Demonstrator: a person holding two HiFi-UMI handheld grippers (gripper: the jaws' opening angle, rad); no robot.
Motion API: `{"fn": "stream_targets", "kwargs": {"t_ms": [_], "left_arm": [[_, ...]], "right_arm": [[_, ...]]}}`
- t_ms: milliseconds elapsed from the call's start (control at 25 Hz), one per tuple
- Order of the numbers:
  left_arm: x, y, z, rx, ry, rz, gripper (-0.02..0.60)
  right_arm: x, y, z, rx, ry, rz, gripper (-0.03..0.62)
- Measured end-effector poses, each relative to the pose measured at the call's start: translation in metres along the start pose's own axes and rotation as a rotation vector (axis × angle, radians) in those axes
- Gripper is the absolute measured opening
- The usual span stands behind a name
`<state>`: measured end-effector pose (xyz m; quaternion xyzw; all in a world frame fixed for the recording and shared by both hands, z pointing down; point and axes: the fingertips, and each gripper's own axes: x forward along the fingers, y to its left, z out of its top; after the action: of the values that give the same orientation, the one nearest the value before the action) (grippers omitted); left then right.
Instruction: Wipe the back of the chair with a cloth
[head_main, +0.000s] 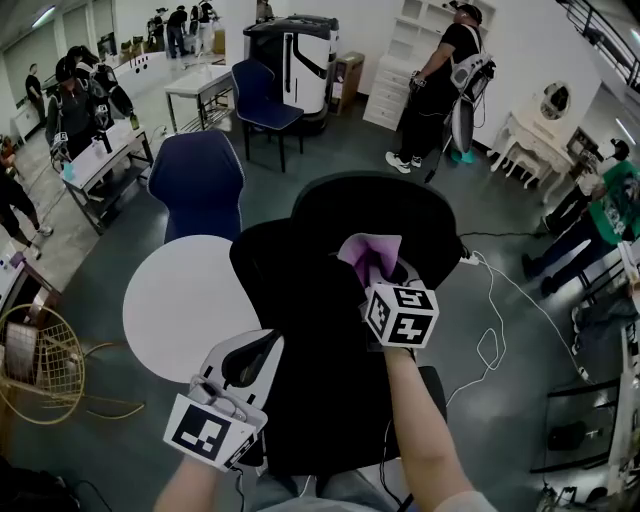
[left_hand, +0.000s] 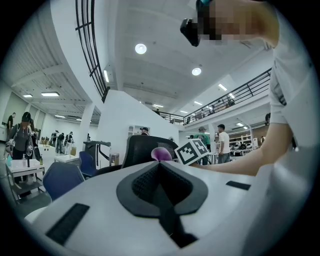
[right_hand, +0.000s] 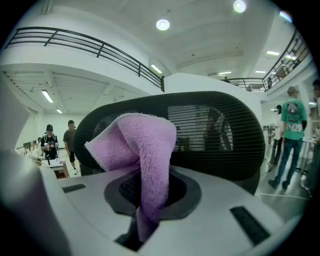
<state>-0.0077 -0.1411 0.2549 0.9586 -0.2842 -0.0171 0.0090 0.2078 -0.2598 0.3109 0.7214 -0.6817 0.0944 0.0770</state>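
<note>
Clamped in right gripper (right_hand: 150, 200): fluffy purple terry cloth (right_hand: 142, 150), just before curved black mesh chair back (right_hand: 225, 135); contact unclear. Press flat, sweep overlapping strokes top downward. Keep left gripper (left_hand: 162, 187), closed and empty, clear.

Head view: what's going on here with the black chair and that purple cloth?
A person holds a gripper in each hand over a black office chair. The right gripper is shut on a purple cloth and holds it up in front of the chair's mesh back. Whether the cloth touches the mesh is not clear. The left gripper hangs lower, at the chair's left edge, jaws together with nothing between them.
</note>
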Motion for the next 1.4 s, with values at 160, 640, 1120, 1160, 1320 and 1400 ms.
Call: {"fn": "stream_targets", "kwargs": {"t_ms": [160,640,1120,1160,1320,1400], "left_arm": [[0.012,-0.009,0.000,-0.009,0.009,-0.020,0.011],[0.035,-0.034,-0.001,-0.008,0.004,-0.072,0.011],[0.046,-0.051,0.000,-0.004,-0.004,-0.063,0.011],[0.048,-0.053,-0.002,-0.005,-0.005,-0.062,0.011],[0.056,-0.063,-0.012,-0.018,0.007,-0.064,0.011],[0.060,-0.067,-0.020,-0.028,0.021,-0.062,0.011]], "right_arm": [[-0.006,-0.025,0.001,0.014,0.000,-0.033,0.049],[-0.032,-0.086,-0.005,0.035,0.000,-0.119,0.049],[-0.037,-0.099,-0.018,0.022,0.010,-0.105,0.049],[-0.037,-0.102,-0.021,0.027,0.014,-0.105,0.049],[-0.034,-0.114,-0.035,0.033,0.025,-0.102,0.049],[-0.030,-0.118,-0.043,0.035,0.034,-0.098,0.049]]}}
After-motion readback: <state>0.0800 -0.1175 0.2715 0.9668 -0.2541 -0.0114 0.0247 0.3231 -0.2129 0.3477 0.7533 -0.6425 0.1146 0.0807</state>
